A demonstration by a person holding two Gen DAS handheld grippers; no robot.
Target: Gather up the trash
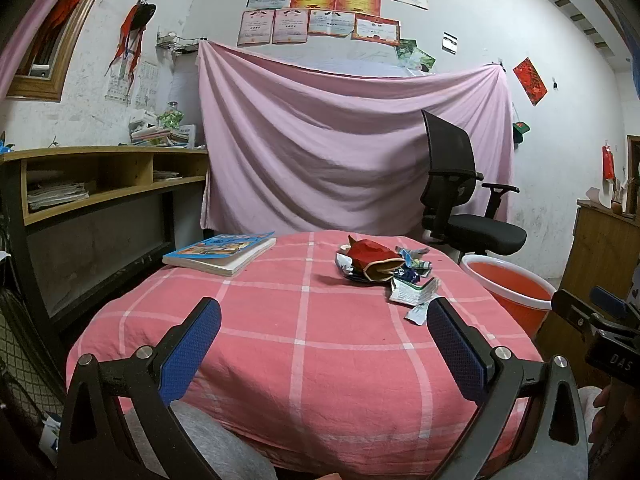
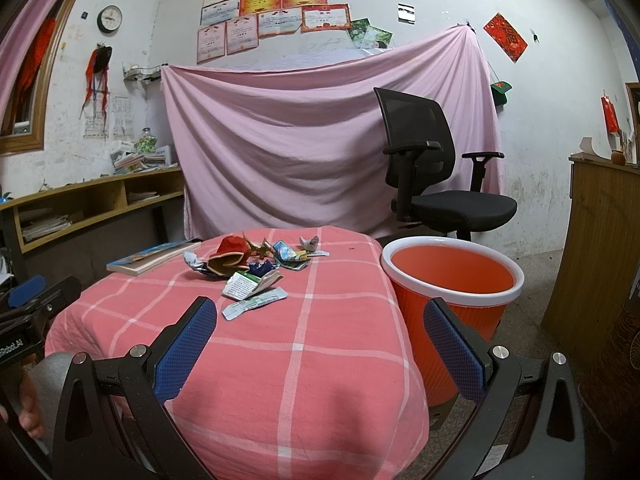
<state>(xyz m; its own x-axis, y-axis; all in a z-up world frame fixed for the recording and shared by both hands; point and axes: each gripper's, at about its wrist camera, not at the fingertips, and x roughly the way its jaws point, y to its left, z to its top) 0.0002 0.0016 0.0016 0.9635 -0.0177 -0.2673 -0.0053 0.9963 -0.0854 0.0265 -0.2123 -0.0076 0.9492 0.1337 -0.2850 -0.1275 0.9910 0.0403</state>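
Left gripper [image 1: 324, 320] is spread wide and empty above the near part of the pink checked tablecloth [image 1: 280, 360]. Right gripper [image 2: 320, 320] is likewise spread and empty. The trash pile [image 2: 256, 268] of crumpled wrappers lies on the cloth's far right, near the orange bin [image 2: 452, 280] standing beside the table. A book [image 1: 222, 252] lies far left.

Left tool [image 1: 324, 320]: black angular frame, two fingers [image 1: 192, 344] faced with blue textured pads, silver screws at joints. Right tool [image 2: 320, 320]: same build; white "DAS" lettering on its black body in left view. Person wears grey trousers [image 1: 208, 444].
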